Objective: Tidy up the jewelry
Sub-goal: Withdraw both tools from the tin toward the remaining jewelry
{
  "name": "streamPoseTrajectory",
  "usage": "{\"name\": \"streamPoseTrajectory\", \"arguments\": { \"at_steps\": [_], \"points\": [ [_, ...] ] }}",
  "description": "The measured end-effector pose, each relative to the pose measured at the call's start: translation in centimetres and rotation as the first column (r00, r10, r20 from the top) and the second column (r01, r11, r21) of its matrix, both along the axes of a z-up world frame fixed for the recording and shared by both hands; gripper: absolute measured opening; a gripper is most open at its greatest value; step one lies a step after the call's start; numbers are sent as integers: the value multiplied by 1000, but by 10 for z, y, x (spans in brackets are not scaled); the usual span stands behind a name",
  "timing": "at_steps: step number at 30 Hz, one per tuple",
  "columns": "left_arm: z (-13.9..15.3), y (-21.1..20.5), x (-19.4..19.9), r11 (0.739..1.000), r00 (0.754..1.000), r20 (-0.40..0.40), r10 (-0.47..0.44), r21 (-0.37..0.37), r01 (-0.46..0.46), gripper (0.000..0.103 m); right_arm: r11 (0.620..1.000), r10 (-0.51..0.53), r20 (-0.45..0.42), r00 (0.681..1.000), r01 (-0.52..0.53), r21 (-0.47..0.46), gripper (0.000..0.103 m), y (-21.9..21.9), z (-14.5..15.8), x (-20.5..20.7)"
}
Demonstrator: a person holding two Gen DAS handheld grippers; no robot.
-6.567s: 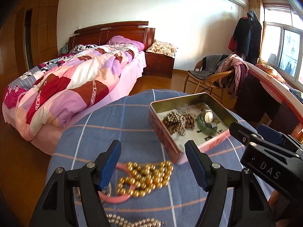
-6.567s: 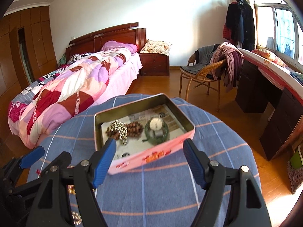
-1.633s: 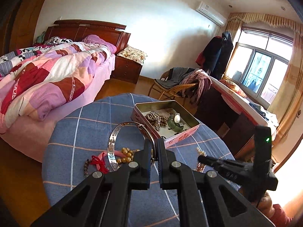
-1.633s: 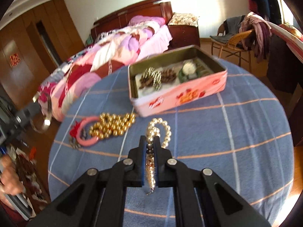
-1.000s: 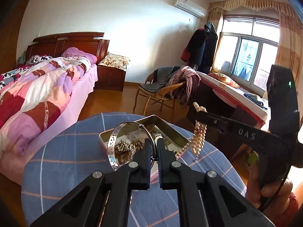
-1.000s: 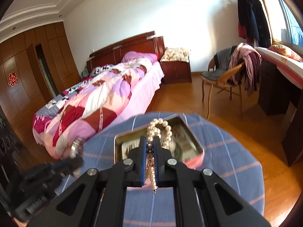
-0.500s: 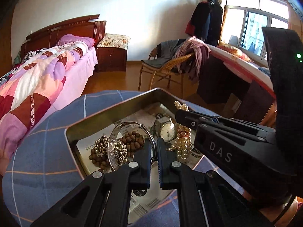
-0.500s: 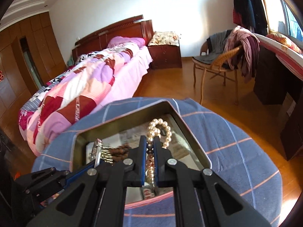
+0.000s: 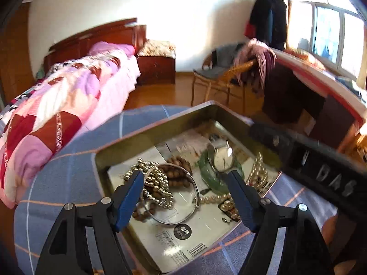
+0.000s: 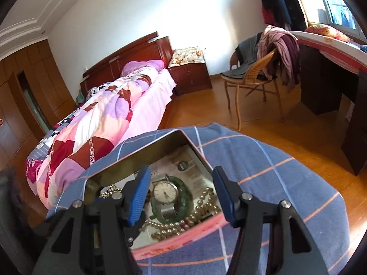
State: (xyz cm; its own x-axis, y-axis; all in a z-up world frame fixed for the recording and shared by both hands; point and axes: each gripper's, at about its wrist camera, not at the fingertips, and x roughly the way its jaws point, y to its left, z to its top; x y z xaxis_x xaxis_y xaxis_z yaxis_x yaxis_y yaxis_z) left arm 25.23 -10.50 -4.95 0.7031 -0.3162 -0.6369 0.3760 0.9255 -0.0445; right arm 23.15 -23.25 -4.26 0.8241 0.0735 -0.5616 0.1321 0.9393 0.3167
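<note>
We hold the left gripper [image 9: 185,188] spread wide with nothing between its blue pads, low over the tin box [image 9: 146,133], and the right gripper [image 10: 181,190] is likewise released and empty above the tin's near pink wall. Below us the silver bangle [image 9: 183,215] lies flat mid-tin, overlapping the metal beads [image 9: 156,185] and wooden beads [image 9: 179,162] toward the tin's left wall. The pearl strand [image 9: 215,199] runs lengthwise from the bangle toward the right wall, beside the watch [image 10: 165,192] on the green bangle [image 10: 185,202]; the tin sits on the blue checked tablecloth [image 10: 275,183].
</note>
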Motion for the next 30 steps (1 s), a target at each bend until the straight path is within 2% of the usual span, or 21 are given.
{"name": "streamPoseTrajectory", "arguments": {
  "at_steps": [8, 11, 17, 30],
  "points": [
    [11, 6, -20, 997, 999, 19, 46, 56, -46, 75, 999, -52, -43, 998, 52, 5, 60, 1, 0, -23],
    [11, 10, -28, 996, 998, 13, 64, 68, -64, 75, 998, -60, -51, 997, 60, -10, 67, 4, 1, -36],
    [14, 21, -48, 986, 993, 37, 113, 121, -117, 75, 998, -65, -65, 996, 64, -14, 68, 13, 2, -58],
    [11, 55, -87, 975, 981, 32, 192, 108, -195, 75, 997, -4, -67, 998, -1, -71, 71, 49, 7, -90]
  ]
}}
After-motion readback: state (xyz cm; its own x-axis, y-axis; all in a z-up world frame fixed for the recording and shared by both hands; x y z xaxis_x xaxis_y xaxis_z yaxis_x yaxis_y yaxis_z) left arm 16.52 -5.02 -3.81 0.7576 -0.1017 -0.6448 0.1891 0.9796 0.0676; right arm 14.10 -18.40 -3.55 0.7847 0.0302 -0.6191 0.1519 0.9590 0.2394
